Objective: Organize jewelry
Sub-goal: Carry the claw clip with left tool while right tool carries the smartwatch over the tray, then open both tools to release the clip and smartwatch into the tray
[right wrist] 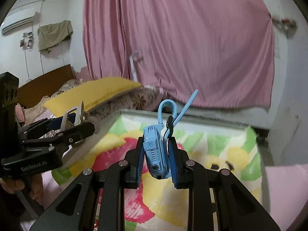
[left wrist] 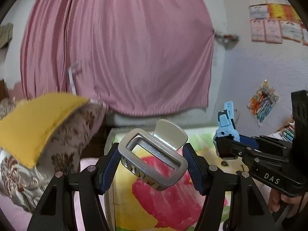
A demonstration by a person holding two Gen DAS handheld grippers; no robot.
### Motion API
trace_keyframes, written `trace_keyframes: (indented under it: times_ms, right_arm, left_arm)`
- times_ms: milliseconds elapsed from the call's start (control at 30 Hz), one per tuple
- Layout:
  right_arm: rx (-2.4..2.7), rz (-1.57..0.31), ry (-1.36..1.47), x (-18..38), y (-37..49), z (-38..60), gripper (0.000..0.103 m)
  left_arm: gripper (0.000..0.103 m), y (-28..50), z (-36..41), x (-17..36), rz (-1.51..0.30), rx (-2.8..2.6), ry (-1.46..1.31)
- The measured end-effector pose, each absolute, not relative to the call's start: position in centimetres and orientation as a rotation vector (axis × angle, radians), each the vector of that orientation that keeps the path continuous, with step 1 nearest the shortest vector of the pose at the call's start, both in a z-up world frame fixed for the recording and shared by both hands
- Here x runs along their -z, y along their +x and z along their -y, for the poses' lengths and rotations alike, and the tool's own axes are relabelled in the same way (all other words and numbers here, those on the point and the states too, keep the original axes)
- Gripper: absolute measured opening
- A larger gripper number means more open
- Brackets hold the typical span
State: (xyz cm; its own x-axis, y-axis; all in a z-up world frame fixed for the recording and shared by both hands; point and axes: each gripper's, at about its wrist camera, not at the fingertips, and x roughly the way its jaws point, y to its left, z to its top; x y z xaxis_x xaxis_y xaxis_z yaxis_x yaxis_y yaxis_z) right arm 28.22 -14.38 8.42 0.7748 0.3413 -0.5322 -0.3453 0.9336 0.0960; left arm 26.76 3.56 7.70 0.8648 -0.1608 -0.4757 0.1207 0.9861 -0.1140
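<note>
Both my grippers hang above the flowered blanket [left wrist: 154, 202], well short of its far edge by the pink curtain [left wrist: 119, 48]. My left gripper [left wrist: 152, 163] is clamped across a silver hair claw [left wrist: 154, 154]; my right gripper [right wrist: 156, 163] pinches a blue watch [right wrist: 154, 152] upright, its strap [right wrist: 167, 105] looping beyond the fingertips.

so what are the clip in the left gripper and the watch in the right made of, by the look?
Hair clip: looks like plastic with a matte silver, metallic-style coating, going by its soft sheen and thick moulded frame; solid metal can't be ruled out.
Watch: light blue moulded plastic case with visible screws; its thin, looping strap looks like flexible rubber or silicone.
</note>
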Motion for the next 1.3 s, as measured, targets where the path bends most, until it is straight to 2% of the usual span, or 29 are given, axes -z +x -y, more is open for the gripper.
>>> trace_keyframes:
  times_ms: [200, 467, 633, 700, 767, 933, 1033, 1133, 1300]
  right_arm:
    - [-0.392, -0.702, 0.033, -5.6, 30.1, 14.9, 0.021]
    - [-0.39, -0.802, 0.033, -2.9, 30.9, 14.5, 0.024]
    - [-0.384, -0.808, 0.052, -2.6, 30.9, 15.0, 0.032]
    - [-0.379, -0.81, 0.064, -2.7, 30.8, 15.2, 0.041]
    - [-0.386, -0.805, 0.085, -2.8, 30.5, 15.5, 0.045]
    - [-0.374, -0.774, 0.088, -3.3, 29.1, 16.4, 0.055]
    - [-0.369, -0.726, 0.102, -4.0, 27.6, 17.3, 0.067]
    - [-0.353, -0.658, 0.088, -5.1, 25.7, 18.0, 0.082]
    - [-0.336, -0.565, 0.069, -6.3, 22.6, 18.9, 0.097]
  left_arm:
    - [0.063, 28.5, -3.7, -5.4, -0.683, 0.153, -0.099]
    - [0.063, 29.8, -3.1, -3.0, -0.834, 0.165, -0.106]
    - [0.064, 30.1, -3.2, -2.3, -0.873, 0.161, -0.105]
    - [0.064, 29.8, -3.3, -2.4, -0.866, 0.161, -0.102]
    - [0.065, 29.6, -3.4, -2.4, -0.864, 0.166, -0.113]
    - [0.078, 28.5, -4.0, -3.1, -0.828, 0.18, -0.166]
    - [0.083, 27.2, -4.1, -3.8, -0.779, 0.18, -0.187]
    - [0.094, 25.8, -4.4, -4.3, -0.736, 0.167, -0.211]
    - [0.1, 22.9, -4.5, -5.0, -0.651, 0.15, -0.238]
